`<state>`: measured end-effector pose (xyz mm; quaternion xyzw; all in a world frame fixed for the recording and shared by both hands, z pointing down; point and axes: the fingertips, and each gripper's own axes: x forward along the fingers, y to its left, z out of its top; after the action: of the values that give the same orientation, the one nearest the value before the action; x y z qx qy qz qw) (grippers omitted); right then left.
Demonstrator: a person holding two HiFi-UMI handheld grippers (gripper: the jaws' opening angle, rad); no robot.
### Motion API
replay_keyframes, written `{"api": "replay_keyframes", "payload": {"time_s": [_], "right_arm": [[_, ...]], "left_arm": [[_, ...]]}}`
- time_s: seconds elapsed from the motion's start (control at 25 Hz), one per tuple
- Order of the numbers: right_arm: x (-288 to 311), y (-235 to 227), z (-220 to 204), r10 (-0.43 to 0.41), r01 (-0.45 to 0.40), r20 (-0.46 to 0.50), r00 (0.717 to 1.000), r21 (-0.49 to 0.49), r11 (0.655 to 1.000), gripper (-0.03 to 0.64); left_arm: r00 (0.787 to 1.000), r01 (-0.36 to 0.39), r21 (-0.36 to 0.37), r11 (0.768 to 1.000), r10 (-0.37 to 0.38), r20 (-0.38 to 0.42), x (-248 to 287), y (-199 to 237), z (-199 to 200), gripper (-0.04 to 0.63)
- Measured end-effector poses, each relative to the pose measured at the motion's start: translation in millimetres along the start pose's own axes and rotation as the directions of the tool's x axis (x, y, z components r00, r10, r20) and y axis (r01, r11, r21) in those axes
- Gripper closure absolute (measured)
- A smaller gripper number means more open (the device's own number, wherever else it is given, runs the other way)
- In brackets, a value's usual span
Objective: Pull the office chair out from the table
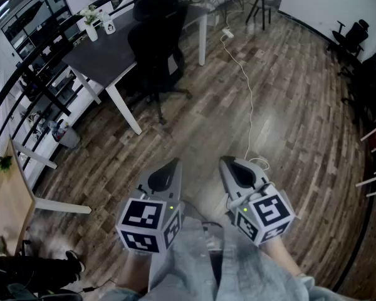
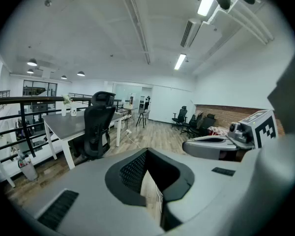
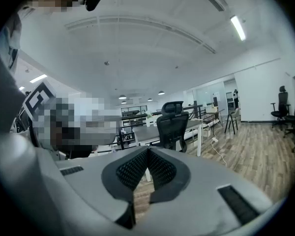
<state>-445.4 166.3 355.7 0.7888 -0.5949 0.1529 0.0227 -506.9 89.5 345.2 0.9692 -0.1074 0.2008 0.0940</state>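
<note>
The left gripper [image 1: 165, 168] and the right gripper [image 1: 229, 162] are held side by side low in the head view, both pointed toward 12 o'clock. In each gripper view the jaws are seen pressed together along their length, and nothing is held between them. The floor alone is seen past the tips.

The office chair [image 1: 155, 42] is found well apart from both grippers, at about 11 o'clock in the head view. It is set close against the near long edge of the dark table [image 1: 103, 58], with its back turned toward the grippers. In the left gripper view the chair is placed at 10 o'clock of the jaws; in the right gripper view it is placed almost straight ahead, at 12 o'clock.

A white cable [image 1: 247, 86] is shown only fully by the head view, running over the wooden floor [image 1: 301, 118] from 12 o'clock toward the right gripper. A small vase of flowers [image 1: 89, 24] is seen at the table's far end, at 10 o'clock.

The right gripper's own body is caught at 3 o'clock in the left gripper view, which the right gripper view cannot give. More dark chairs [image 2: 180, 116] against the far wall and the lit ceiling lamps [image 2: 181, 61] are shown there too, above 12 o'clock.
</note>
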Motion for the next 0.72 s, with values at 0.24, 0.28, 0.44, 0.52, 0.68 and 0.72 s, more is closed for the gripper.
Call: {"api": "replay_keyframes", "payload": {"time_s": [0.24, 0.28, 0.44, 0.52, 0.68, 0.72], "right_arm": [[-3, -5, 5, 0.001, -0.001, 0.008, 1.0, -0.002, 1.0, 0.615], [-4, -7, 5, 0.001, -0.001, 0.009, 1.0, -0.001, 1.0, 0.615], [-10, -11, 4, 0.001, -0.001, 0.01, 1.0, 0.002, 1.0, 0.615], [-14, -14, 2, -0.003, 0.003, 0.01, 1.0, 0.01, 1.0, 0.615], [-22, -22, 1, -0.01, 0.009, 0.016, 1.0, 0.053, 0.999, 0.614], [-24, -24, 0, -0.014, 0.013, 0.018, 1.0, 0.062, 0.998, 0.614]], "left_arm": [[1.0, 0.002, 0.005, 1.0, -0.002, 0.001, 3, -6, 4, 0.583], [1.0, 0.003, 0.006, 1.0, -0.003, 0.001, 4, -8, 4, 0.583], [1.0, 0.006, 0.012, 1.0, -0.006, 0.001, 6, -14, 5, 0.583], [1.0, 0.007, 0.014, 1.0, -0.007, 0.0, 6, -18, 5, 0.583], [1.0, 0.008, 0.017, 1.0, -0.008, -0.001, 8, -24, 6, 0.583], [1.0, 0.007, 0.018, 1.0, -0.007, 0.0, 8, -25, 6, 0.583]]}}
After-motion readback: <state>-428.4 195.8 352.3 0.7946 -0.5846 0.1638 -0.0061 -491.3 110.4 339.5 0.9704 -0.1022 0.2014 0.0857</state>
